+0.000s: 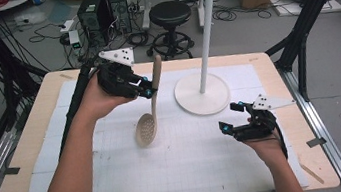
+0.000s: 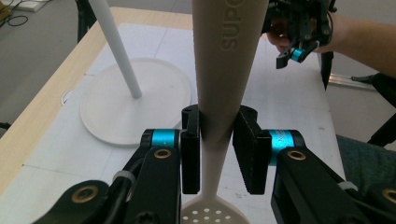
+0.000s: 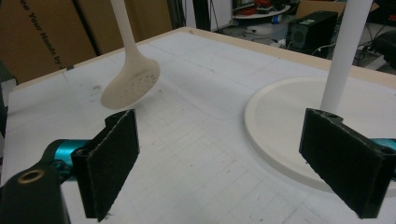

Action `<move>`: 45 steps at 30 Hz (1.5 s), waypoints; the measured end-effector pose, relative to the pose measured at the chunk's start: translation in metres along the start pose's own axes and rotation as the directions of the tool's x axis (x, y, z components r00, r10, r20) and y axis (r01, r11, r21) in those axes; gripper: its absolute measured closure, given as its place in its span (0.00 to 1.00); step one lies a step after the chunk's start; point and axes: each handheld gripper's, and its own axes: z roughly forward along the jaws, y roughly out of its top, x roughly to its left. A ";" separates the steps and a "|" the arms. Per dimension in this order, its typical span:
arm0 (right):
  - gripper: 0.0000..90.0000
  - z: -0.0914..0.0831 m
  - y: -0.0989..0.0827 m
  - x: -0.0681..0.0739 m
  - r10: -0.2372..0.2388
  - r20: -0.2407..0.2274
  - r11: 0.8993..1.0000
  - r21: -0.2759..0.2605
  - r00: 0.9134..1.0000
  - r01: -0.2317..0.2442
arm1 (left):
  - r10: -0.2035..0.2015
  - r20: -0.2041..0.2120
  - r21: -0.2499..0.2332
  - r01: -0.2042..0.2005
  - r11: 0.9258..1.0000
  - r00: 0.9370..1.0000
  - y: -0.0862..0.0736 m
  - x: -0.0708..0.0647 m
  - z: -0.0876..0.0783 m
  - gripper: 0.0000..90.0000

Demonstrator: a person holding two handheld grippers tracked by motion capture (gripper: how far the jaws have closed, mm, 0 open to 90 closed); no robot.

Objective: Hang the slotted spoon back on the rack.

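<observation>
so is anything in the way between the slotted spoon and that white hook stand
Nothing visible. The left gripper holds the slotted spoon clear of the mat, and only bare mat lies between it and the stand. The right gripper is off to the side.

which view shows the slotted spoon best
The high view: the whole spoon shows, handle to holed bowl, held in the left gripper. The left gripper view gives a close handle between the jaws. The right gripper view shows the bowl and some handle.
</observation>
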 end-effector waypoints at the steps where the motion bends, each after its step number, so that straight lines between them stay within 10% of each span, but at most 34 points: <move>1: 0.13 0.000 0.000 0.000 0.001 0.000 1.000 -0.001 1.000 -0.001 | 0.004 -0.002 0.002 -0.004 1.000 1.000 0.003 0.001 -0.001 0.81; 21: 0.13 0.001 -0.002 -0.001 0.010 -0.003 1.000 0.003 1.000 -0.010 | 0.033 0.027 -0.024 -0.032 0.999 0.999 0.067 0.026 0.000 0.81; 45: 0.13 0.000 -0.003 -0.003 0.028 -0.013 0.999 -0.017 1.000 -0.028 | 0.023 -0.061 0.013 -0.022 1.000 0.998 0.142 0.050 0.027 0.81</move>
